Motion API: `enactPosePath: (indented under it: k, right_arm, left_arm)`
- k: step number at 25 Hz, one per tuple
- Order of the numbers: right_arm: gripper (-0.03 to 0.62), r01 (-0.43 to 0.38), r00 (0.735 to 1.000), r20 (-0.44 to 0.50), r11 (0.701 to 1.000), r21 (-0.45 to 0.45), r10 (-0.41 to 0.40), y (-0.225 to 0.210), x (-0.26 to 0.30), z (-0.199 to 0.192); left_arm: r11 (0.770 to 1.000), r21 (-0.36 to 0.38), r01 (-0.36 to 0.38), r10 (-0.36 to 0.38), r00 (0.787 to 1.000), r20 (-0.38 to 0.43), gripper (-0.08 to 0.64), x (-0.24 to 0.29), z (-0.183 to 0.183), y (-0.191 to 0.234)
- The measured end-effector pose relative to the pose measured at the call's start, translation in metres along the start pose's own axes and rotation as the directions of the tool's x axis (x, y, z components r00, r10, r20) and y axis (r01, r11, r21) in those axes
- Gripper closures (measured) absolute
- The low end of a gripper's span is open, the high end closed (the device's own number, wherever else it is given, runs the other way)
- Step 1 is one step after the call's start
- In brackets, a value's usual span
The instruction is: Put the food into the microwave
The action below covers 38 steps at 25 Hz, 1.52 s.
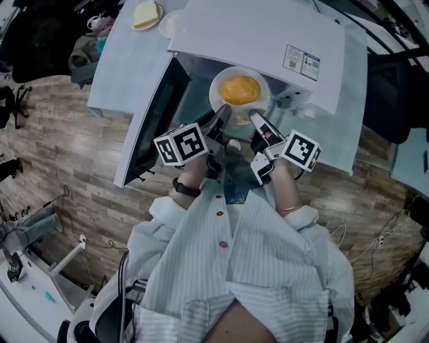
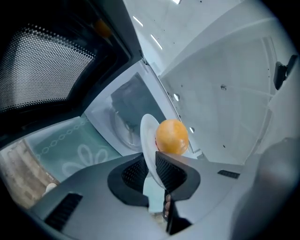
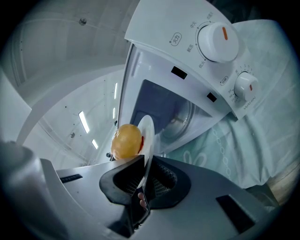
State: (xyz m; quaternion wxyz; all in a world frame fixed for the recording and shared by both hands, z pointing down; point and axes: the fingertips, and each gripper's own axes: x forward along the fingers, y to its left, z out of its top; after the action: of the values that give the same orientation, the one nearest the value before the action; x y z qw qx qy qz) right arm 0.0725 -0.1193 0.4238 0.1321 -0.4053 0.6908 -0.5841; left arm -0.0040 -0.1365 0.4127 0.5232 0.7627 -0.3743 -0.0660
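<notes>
A white plate (image 1: 228, 106) carries a round orange bun (image 1: 240, 89) and is held in front of the open white microwave (image 1: 261, 40). My left gripper (image 1: 221, 118) is shut on the plate's near left rim, and my right gripper (image 1: 258, 122) is shut on its near right rim. In the left gripper view the plate (image 2: 149, 140) stands edge-on between the pads of the left gripper (image 2: 152, 164), with the bun (image 2: 172, 136) beside it. In the right gripper view the plate (image 3: 147, 133) and the bun (image 3: 126, 140) rise from the right gripper (image 3: 144, 166), facing the microwave cavity (image 3: 173, 112).
The microwave door (image 1: 154, 127) hangs open to the left. Two dials (image 3: 218, 42) sit on its right panel. The microwave stands on a table with a pale cloth (image 1: 120, 74). At the back left lies a plate with a sandwich (image 1: 146, 15). Wooden floor surrounds the table.
</notes>
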Motion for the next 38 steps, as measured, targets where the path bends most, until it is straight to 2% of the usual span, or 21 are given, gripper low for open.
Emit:
enactPosePath:
  k: [3, 6, 11, 17, 20, 28, 32, 38]
  right_arm:
    - [0.540, 0.039, 0.999, 0.005, 0.999, 0.012, -0.039, -0.005, -0.002, 0.000]
    - [0.540, 0.015, 1.000, 0.014, 1.000, 0.014, -0.015, -0.005, 0.002, 0.000]
    - [0.540, 0.030, 0.999, 0.012, 0.999, 0.024, -0.030, -0.011, -0.001, -0.001]
    - [0.540, 0.096, 0.995, -0.002, 0.994, 0.062, -0.096, -0.027, -0.009, -0.010]
    - [0.540, 0.050, 0.999, 0.000, 0.998, 0.046, -0.050, -0.027, -0.003, -0.009]
    - [0.540, 0.080, 0.997, -0.003, 0.996, 0.043, -0.080, -0.047, 0.012, -0.005]
    - [0.540, 0.069, 0.998, 0.011, 0.997, 0.020, -0.070, -0.053, 0.023, -0.001]
    - [0.528, 0.100, 0.994, 0.040, 0.994, -0.045, -0.098, -0.058, 0.036, 0.006]
  left_arm:
    - [1.000, -0.003, 0.000, 0.000, 1.000, -0.008, 0.517, 0.002, 0.001, 0.001]
    - [1.000, -0.004, 0.000, 0.000, 1.000, -0.019, 0.517, 0.004, -0.001, 0.004]
    - [1.000, -0.004, -0.017, 0.017, 0.999, -0.028, 0.515, 0.005, -0.007, 0.005]
    - [0.999, -0.004, -0.037, 0.036, 0.998, -0.044, 0.515, 0.004, -0.018, 0.011]
    - [0.998, 0.003, -0.055, 0.055, 0.997, -0.051, 0.514, 0.007, -0.021, 0.020]
    - [0.997, 0.021, -0.080, 0.081, 0.996, -0.048, 0.511, 0.020, -0.019, 0.038]
    - [0.996, 0.031, -0.081, 0.082, 0.996, -0.041, 0.509, 0.028, -0.016, 0.046]
    - [0.994, 0.059, -0.095, 0.097, 0.995, -0.039, 0.506, 0.036, -0.009, 0.057]
